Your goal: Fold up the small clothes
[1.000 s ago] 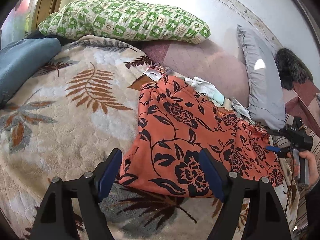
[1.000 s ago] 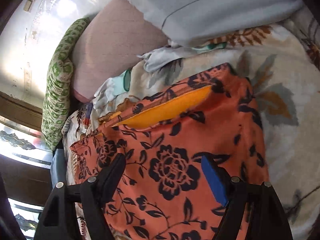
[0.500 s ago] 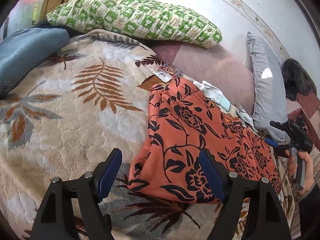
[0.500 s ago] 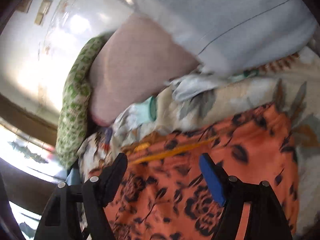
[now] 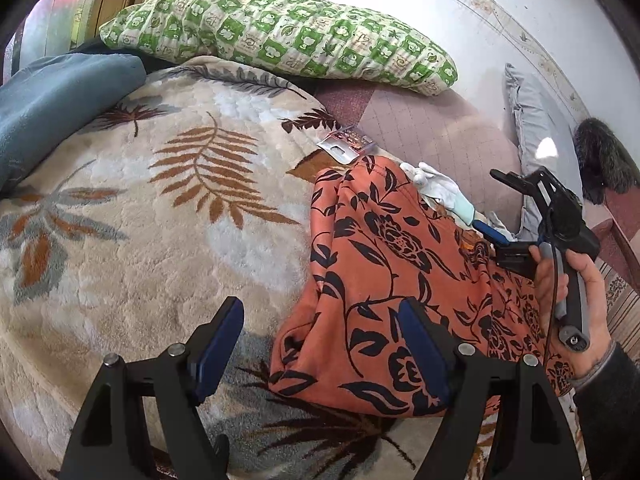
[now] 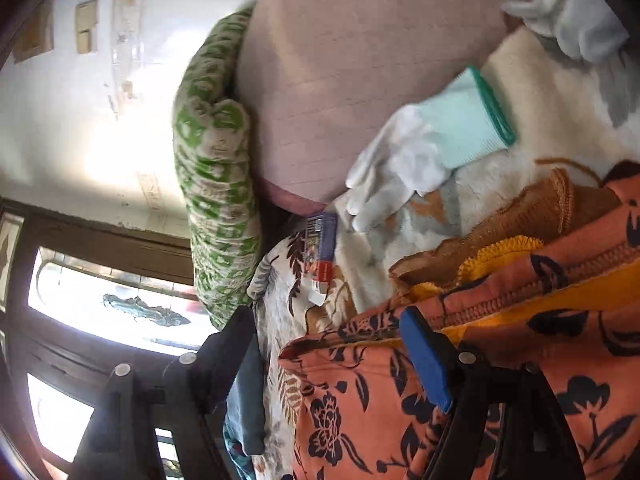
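Left wrist view shows the orange floral garment (image 5: pixel 384 280) lying crumpled on the leaf-patterned blanket (image 5: pixel 160 208), toward that blanket's right side, with one rumpled end reaching up toward the blanket's far edge. No container shows in either view; the garment rests straight on the blanket. The left gripper (image 5: pixel 320 344) hangs low over the near edge of the garment, its jaws standing wide and empty: one blue pad is over the bare blanket and the other is over the orange cloth, and whether it touches the cloth cannot be told. Further right, a hand (image 5: pixel 568 300) in a dark sleeve holds the right gripper (image 5: pixel 496 204) above the garment's far right part, its jaws spread wide with nothing between them.

Right wrist view looks along the garment (image 6: pixel 500 360) from close by, where a yellow inner lining and a stitched hem show at a fold. The right gripper (image 6: pixel 328 348) is wide apart here too, one blue pad above the orange cloth and the other finger off its edge. Just beyond the garment a white glove with a mint cuff (image 6: pixel 432 148) lies on the blanket, and a small printed packet (image 6: pixel 320 248) lies beside it. A green checked pillow (image 5: pixel 280 32) lies along the blanket's far edge against the wall, a blue-grey cushion (image 5: pixel 52 96) sits at the far left, and a pink quilted sheet (image 5: pixel 432 128) covers the bed beyond the blanket.
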Available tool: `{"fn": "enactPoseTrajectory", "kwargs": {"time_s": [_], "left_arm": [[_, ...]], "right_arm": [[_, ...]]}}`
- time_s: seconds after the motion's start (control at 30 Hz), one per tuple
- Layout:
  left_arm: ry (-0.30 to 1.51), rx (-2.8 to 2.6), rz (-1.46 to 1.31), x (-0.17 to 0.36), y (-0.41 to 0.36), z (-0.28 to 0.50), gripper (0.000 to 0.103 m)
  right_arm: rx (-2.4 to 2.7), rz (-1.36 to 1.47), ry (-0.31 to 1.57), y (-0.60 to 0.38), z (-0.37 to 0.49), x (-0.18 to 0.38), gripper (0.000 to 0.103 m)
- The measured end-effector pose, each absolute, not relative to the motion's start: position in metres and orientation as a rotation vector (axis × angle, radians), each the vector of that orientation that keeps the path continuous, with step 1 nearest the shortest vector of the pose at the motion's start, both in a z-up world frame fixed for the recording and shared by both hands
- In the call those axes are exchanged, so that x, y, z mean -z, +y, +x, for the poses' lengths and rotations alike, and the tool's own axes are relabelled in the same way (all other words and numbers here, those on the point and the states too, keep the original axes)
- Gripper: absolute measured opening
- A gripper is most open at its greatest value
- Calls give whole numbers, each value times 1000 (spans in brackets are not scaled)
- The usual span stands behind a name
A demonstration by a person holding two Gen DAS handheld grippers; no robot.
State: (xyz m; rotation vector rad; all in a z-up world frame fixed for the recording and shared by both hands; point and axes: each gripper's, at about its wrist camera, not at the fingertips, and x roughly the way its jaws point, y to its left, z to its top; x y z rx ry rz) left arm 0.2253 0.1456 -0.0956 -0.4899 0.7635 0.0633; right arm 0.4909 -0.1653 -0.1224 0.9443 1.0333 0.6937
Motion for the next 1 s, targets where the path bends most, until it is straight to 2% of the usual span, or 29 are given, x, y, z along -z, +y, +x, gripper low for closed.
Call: {"fn": "enactPoseTrajectory", "kwargs": {"time_s": [0.13,0.2,0.33,0.4,0.53,0.73,0.8,1.0], "left_arm": [[744,-95,-503,93,147,221,80],[756,-119,-526,96,152,220,80],[763,-175,-588,101,168,215,80],[760,-194,-619,102,175,214,80],[755,-253,-686,104,191,209,80],[752,-394,-791,108,229,194,80],[717,-474,-834,107,244,183,80],[609,-583,-895,96,269,158,80]], "right_arm": [[-769,833,1076,-154,461,98,80],[-814,781,1174,-127,457,102,80],[-817,722,1235,-81,453,111,80],[-755,656,1220,-61,454,108,80],[-675,350,1216,8,455,99,80],[-711,190,1255,74,419,103,75],[-677,108,1273,83,400,105,75],[-492,-58,1156,79,341,84,76]]}}
